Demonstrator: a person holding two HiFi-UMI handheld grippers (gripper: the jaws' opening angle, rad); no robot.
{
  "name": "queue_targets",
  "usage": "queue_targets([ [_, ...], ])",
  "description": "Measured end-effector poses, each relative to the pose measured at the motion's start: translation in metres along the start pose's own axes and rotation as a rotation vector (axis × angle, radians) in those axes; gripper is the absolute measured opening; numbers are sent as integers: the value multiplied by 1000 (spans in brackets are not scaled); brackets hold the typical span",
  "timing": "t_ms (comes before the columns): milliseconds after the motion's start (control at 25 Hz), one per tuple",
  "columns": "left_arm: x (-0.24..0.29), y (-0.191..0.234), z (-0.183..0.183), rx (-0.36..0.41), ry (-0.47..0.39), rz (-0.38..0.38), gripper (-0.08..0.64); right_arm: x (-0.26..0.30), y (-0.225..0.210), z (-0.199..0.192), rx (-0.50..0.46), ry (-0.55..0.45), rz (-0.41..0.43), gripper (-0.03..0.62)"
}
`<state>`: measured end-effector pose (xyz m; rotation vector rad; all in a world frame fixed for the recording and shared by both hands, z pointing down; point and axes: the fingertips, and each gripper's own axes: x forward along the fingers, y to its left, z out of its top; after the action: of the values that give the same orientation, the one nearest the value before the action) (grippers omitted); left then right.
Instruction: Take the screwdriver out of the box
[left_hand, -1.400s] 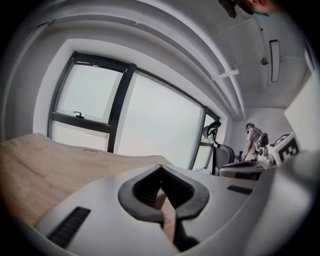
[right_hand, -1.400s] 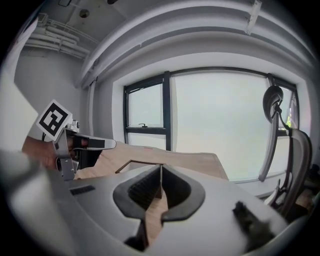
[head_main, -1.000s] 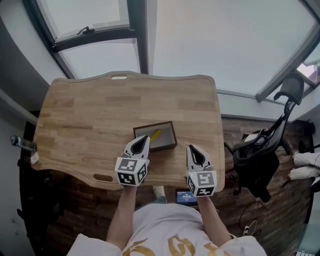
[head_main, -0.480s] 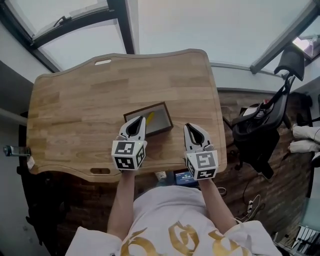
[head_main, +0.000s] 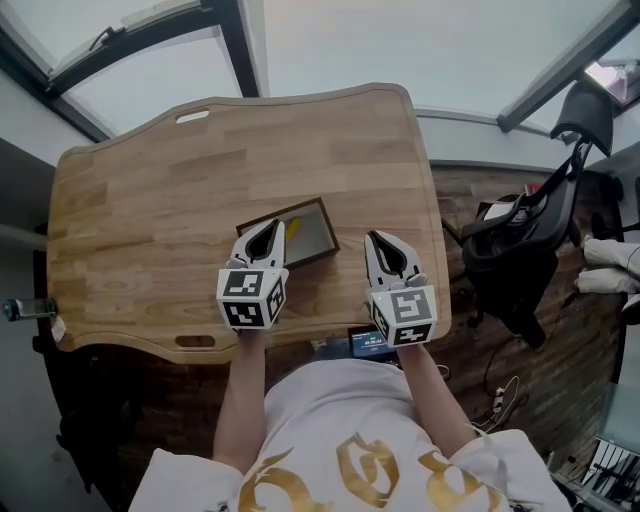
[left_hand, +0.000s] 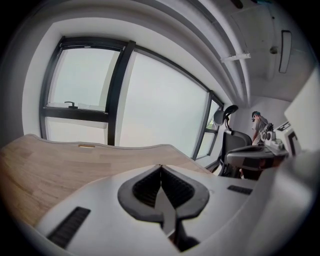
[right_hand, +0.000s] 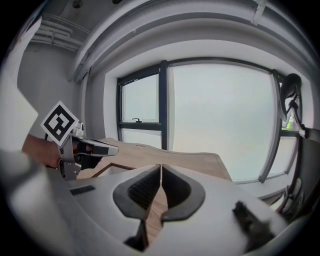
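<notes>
The left tool (head_main: 269, 226) and right tool (head_main: 376, 238), both shut and empty, hovered by the shallow dark-rimmed box (head_main: 314, 235), apparently poised to fetch its yellow-handled screwdriver (head_main: 292, 228).

An office: wooden desk (head_main: 150, 200), swivel chair (head_main: 505, 268), big windows (head_main: 400, 40) alongside.

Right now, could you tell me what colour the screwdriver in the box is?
The screwdriver is yellow, clearest in the head view.

No words, brands or numbers can be read. Only black-and-white square markers (head_main: 245, 298) are carried on the left gripper (head_main: 271, 226) and right gripper (head_main: 373, 238).
</notes>
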<state>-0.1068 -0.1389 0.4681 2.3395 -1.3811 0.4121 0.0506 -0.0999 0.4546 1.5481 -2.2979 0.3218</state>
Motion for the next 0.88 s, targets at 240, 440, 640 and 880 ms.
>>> queue_targets([
  [240,15,4,-2,3,23,4,14,15,-11,-5,21,11,4,34],
  [440,23,12,-6,-8,47,10,14,26,-16,-8,34,23,16,34],
  [640,33,18,-12,-8,83,8,14,37,-21,-13,44,42,21,34],
  [880,45,20,-28,4,162,-11,14,50,-21,-19,50,63,43,34],
])
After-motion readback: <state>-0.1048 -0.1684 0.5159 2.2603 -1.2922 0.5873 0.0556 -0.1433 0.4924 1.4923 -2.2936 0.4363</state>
